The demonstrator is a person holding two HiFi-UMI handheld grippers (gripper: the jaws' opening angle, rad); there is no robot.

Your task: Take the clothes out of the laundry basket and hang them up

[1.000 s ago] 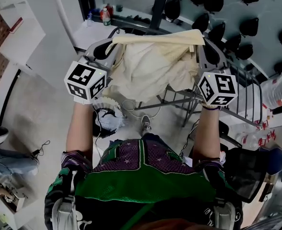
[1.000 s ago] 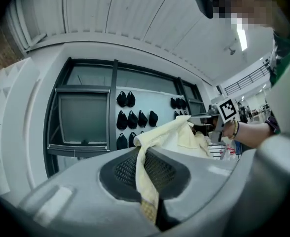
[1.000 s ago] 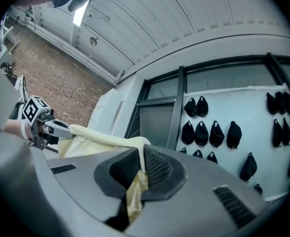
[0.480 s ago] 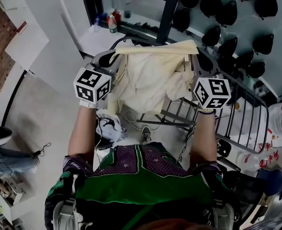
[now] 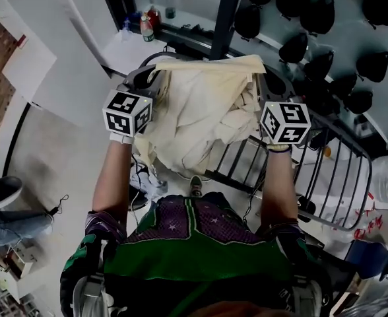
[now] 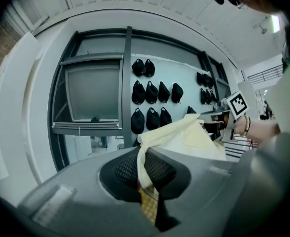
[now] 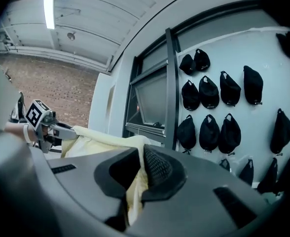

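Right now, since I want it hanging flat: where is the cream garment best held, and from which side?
Grip the cream garment by its top hem, at its two ends, one gripper from each side. The left gripper and right gripper pinch there: the hem runs straight, the rest drapes freely.

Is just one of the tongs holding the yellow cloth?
No, the left tongs and the right tongs are each shut on a top corner of the yellow cloth.

Arms outstretched, left gripper (image 6: pixel 144 168) and right gripper (image 7: pixel 138 172) fingers pinch cloth (image 5: pixel 200 104).
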